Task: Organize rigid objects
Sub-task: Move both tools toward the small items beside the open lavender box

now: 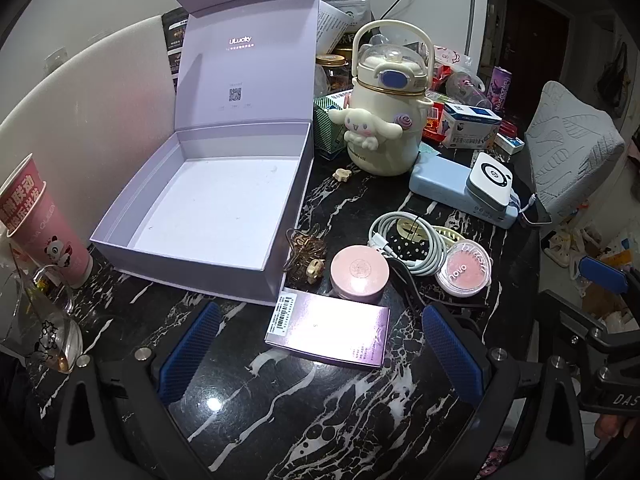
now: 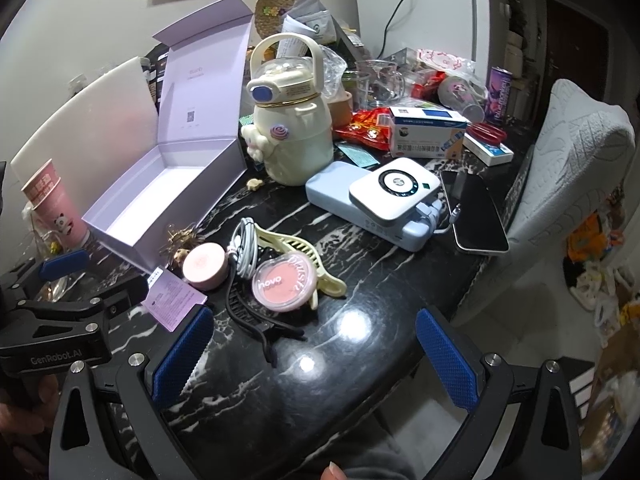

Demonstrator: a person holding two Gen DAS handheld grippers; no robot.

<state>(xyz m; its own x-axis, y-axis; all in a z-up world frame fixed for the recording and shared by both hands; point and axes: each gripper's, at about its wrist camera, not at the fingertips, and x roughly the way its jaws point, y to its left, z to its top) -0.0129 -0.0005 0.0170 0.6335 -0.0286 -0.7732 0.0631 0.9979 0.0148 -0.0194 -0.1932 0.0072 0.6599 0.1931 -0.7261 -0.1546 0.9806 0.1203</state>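
Both grippers hover above the near edge of the dark marble surface [image 1: 280,420], fingers spread and holding nothing: the left gripper [image 1: 320,352] faces a flat purple carton [image 1: 328,330], the right gripper [image 2: 316,360] a blush compact [image 2: 284,282]. A pink jar [image 1: 359,274] sits between them, just right of the open lavender box [image 1: 208,216].

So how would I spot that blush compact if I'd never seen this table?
Find the open lilac box; right of its near corner sits a pink jar, then a coiled white cable. The blush compact lies beside them: clear-lidded, "novo" printed across it.
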